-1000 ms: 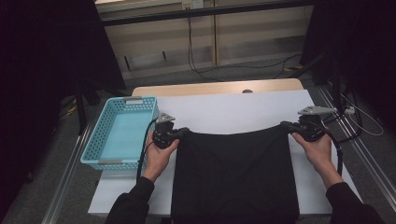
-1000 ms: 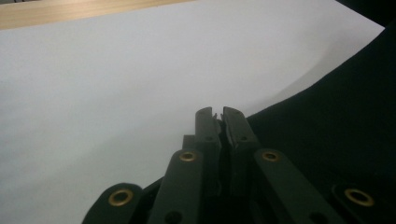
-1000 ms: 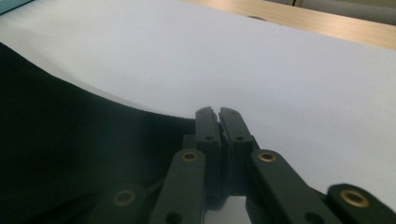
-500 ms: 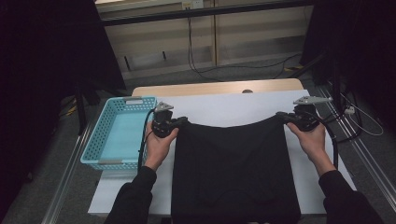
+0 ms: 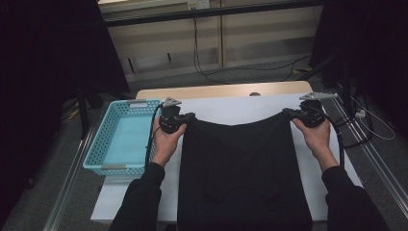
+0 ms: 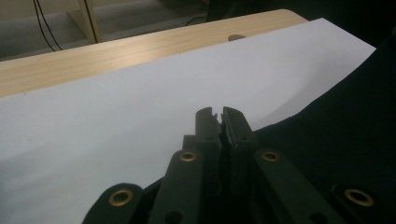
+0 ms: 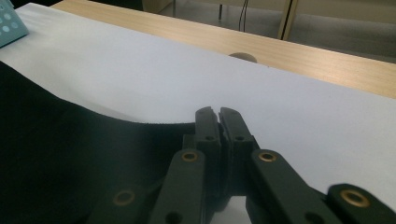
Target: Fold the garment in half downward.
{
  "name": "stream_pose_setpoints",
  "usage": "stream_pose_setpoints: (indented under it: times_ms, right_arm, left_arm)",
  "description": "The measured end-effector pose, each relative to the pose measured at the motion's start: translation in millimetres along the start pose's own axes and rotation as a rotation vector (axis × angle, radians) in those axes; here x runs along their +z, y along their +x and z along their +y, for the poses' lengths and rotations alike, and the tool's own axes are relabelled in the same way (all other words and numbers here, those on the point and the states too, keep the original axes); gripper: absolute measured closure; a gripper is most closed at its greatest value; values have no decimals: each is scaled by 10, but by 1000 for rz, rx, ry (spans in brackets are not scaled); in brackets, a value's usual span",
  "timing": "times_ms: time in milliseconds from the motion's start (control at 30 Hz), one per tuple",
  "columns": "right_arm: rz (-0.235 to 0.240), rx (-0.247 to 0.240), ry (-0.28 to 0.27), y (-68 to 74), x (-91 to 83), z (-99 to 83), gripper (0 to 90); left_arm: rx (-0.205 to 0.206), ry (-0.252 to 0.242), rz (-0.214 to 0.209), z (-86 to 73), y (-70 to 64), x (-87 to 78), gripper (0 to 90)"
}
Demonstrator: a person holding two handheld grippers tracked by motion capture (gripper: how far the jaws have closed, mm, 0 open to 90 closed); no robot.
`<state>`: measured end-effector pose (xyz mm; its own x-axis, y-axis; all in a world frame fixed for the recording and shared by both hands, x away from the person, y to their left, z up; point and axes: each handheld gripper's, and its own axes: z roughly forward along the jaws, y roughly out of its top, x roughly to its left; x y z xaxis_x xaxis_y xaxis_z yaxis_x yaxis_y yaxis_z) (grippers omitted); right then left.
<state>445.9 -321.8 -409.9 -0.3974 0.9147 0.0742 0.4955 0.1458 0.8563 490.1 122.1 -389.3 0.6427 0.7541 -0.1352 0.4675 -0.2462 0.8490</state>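
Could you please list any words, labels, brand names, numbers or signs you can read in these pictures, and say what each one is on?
There is no readable text.
The black cloth, the blue basket and the white sheet carry no print or label.
The left gripper and right gripper, each closed on a far corner of the cloth, show no markings.
A pale plate on the shelf at the back is too small and blurred to read.

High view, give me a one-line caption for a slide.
Left gripper and right gripper pinch a black cloth's far corners beside a blue basket.
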Motion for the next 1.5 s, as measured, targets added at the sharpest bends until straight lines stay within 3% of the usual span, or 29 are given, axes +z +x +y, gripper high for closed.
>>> stream_pose_setpoints:
  times_ms: [200, 467, 1167, 1367, 1433, 1500]
  right_arm:
    - [-23, -2, -6, -69, 12, 89, 876]
    - [-33, -19, -21, -42, 43, 225, 875]
    - [-90, -31, -25, -123, 136, 498, 875]
    - [-95, -35, -3, -144, 236, 494, 875]
    - [-100, -27, 7, -166, 283, 457, 872]
    - [-120, -23, 17, -194, 333, 429, 850]
  left_arm:
    - [-14, -19, 2, 33, 18, 29, 859]
    - [-32, -33, 2, 96, 71, 56, 859]
    - [-8, -27, 38, 372, 189, 204, 859]
    - [-22, -21, 39, 316, 207, 303, 857]
    - [-36, -18, 47, 303, 220, 332, 848]
    - [-52, -25, 89, 303, 215, 360, 767]
